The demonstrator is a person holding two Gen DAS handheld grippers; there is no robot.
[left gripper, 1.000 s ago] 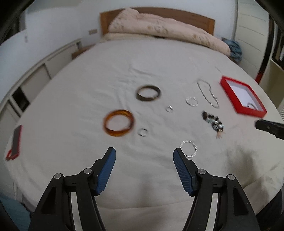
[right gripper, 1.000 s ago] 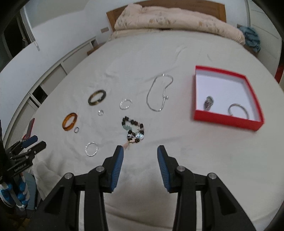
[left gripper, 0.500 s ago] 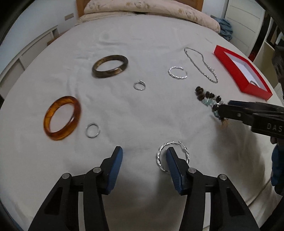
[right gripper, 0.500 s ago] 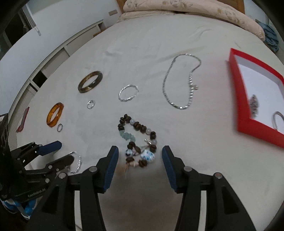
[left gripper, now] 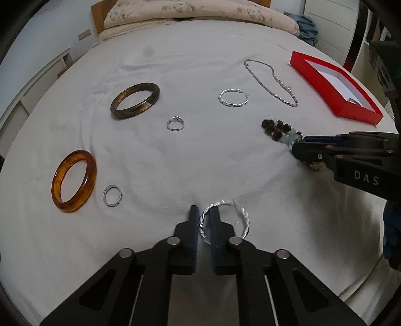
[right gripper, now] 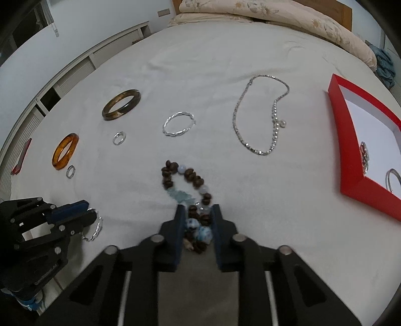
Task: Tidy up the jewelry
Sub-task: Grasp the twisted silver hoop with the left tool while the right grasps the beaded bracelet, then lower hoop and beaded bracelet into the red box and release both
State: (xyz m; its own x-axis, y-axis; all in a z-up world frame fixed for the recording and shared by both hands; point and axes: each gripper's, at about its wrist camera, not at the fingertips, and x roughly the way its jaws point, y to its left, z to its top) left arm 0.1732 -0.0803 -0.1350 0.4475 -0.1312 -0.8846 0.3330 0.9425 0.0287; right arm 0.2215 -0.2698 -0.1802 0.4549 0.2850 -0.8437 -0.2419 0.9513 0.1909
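Jewelry lies on a white bedsheet. My left gripper (left gripper: pixel 204 213) is shut on the left rim of a twisted silver hoop (left gripper: pixel 241 213), also seen in the right wrist view (right gripper: pixel 96 229). My right gripper (right gripper: pixel 196 209) is shut on the near end of a brown and blue bead bracelet (right gripper: pixel 184 178), seen in the left wrist view (left gripper: pixel 278 129). A red box (right gripper: pixel 343 140) at right holds a pendant (right gripper: pixel 364 155) and a silver ring (right gripper: pixel 393 179). An amber bangle (left gripper: pixel 74 180), dark bangle (left gripper: pixel 135 100), second silver hoop (left gripper: pixel 233 97), chain necklace (left gripper: pixel 272 82) and two small rings (left gripper: pixel 112 195) (left gripper: pixel 175 123) lie loose.
Pillows and a quilt (left gripper: pixel 200 12) lie at the bed's head. A red phone (right gripper: pixel 21 156) lies at the left edge. White cabinets (right gripper: pixel 75 67) run along the left side. A blue cloth (left gripper: pixel 307 27) is at the far right.
Both grippers moved down and forward to the bed and closed: the left onto the silver hoop, the right onto the bead bracelet.
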